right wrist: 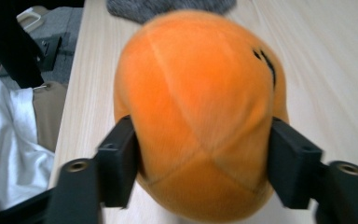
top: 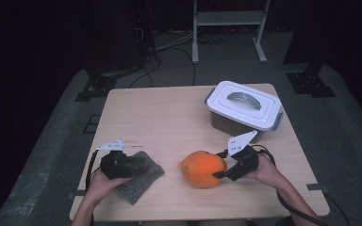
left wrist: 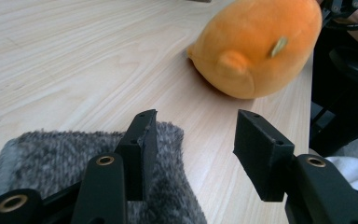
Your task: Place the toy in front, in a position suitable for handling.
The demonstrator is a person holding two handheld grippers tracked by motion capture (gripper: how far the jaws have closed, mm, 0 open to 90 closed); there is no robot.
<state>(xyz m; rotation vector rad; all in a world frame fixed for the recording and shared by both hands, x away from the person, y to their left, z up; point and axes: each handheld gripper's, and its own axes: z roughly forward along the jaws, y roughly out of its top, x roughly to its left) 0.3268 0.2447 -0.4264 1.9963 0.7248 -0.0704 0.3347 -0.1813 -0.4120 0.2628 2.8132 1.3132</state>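
**Right tool clamped on orange plush; left tool apart over grey cloth**

Right tool (top: 220, 164): both jaws are seen pressed against opposite sides of the orange plush toy (top: 202, 168), one on each flank, with the soft body bulging slightly between them in the right gripper view (right wrist: 200, 161). The plush (right wrist: 198, 116) is rounded, stitched in panels, and carries a small black embroidered mark on its upper right. In the high view it sits on the bench (top: 169, 113), near the front edge and right of centre; whether it is lifted clear of the surface cannot be told. The right hand (top: 264, 170) is wrapped around the tool body, and a grey three-cornered plate is mounted on top.

Left tool (left wrist: 193, 140): the jaws are held apart with nothing between them. The left jaw lies over the corner of a grey fuzzy cloth (left wrist: 74, 163); the right jaw is over bare wood. In the high view the left tool (top: 143, 161) is positioned over the cloth (top: 139, 181), near the front left of the bench, gripped by the left hand (top: 101, 184). The plush (left wrist: 258, 44) is seen ahead of it, apart from the cloth.

Farther out: a white-lidded container (top: 243, 109) with a grey handle is placed at the rear right of the bench, lid on, well apart from the plush.
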